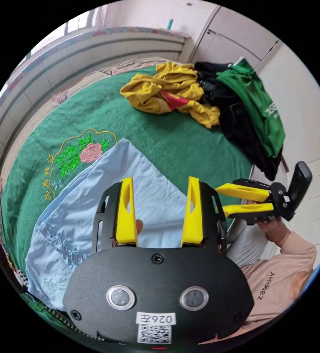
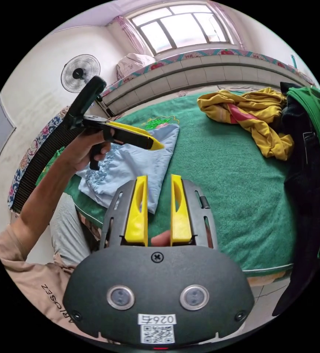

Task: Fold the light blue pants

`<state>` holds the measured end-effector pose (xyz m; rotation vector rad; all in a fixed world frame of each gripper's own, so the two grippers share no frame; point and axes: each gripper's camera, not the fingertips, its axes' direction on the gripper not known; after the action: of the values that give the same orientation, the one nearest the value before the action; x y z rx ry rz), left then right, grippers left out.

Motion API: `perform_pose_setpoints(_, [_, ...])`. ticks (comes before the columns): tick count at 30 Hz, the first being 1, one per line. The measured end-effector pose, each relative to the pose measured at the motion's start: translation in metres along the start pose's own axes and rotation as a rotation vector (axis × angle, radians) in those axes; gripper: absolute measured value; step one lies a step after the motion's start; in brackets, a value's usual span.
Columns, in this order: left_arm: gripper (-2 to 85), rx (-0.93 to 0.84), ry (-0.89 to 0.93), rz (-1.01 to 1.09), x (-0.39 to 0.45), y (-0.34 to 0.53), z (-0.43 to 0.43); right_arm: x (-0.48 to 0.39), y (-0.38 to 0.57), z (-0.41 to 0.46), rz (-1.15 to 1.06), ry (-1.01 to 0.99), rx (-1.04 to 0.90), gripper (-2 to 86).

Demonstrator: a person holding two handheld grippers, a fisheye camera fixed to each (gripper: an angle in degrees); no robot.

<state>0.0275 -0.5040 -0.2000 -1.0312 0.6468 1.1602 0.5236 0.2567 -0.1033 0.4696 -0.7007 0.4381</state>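
Left claw (image 1: pixel 162 182) gapes; right claw (image 2: pixel 159 180) narrower, both empty.

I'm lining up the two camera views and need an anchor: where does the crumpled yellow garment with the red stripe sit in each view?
Left gripper view: the crumpled yellow garment lies near the top centre, on the green blanket, left of the black and green clothes pile.
Right gripper view: it lies upper right, again beside that pile.
Shared landmark: the light blue pants on the blanket.

surface: green embroidered cover (image 1: pixel 167 147) on bed | on it: light blue pants (image 1: pixel 93 206), yellow garment (image 1: pixel 171 92), black/green clothes pile (image 1: pixel 248 114)
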Motion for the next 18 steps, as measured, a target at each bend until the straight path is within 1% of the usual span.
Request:
perform_pose_setpoints(4, [22.2,-0.146,-0.010,-0.021,0.011,-0.043,0.030,0.001,-0.001,0.040,0.018,-0.039,-0.114,11.8])
perform_pose_setpoints(5, [22.0,-0.191,-0.004,-0.031,0.013,-0.053,0.040,0.000,0.000,0.057,0.026,-0.085,-0.155,11.6])
perform_pose_setpoints(7, [20.2,-0.216,-0.051,-0.040,0.017,-0.064,0.048,-0.009,0.003,0.065,0.024,-0.037,-0.126,9.9])
perform_pose_setpoints(9, [17.6,-0.249,-0.138,-0.028,0.021,-0.077,0.055,-0.027,0.002,0.081,-0.035,-0.012,-0.159,6.0])
perform_pose_setpoints(11, [16.2,-0.268,-0.137,-0.026,0.018,-0.086,0.061,-0.036,0.003,0.086,-0.065,0.052,-0.143,0.9])
perform_pose_setpoints(13, [13.2,-0.292,-0.142,-0.025,0.010,-0.093,0.065,-0.040,0.002,0.087,-0.076,0.062,-0.137,-0.7])
perform_pose_setpoints(15, [4.2,-0.313,-0.139,-0.036,-0.006,-0.100,0.070,-0.037,0.000,0.082,-0.085,0.023,-0.132,-1.3])
perform_pose_setpoints(16, [3.1,-0.317,-0.119,-0.043,-0.011,-0.101,0.072,-0.034,0.000,0.080,-0.083,0.015,-0.127,-1.3])
perform_pose_setpoints(18, [0.7,-0.312,-0.047,-0.066,-0.028,-0.107,0.079,-0.019,-0.004,0.074,-0.050,-0.066,-0.126,-1.4])
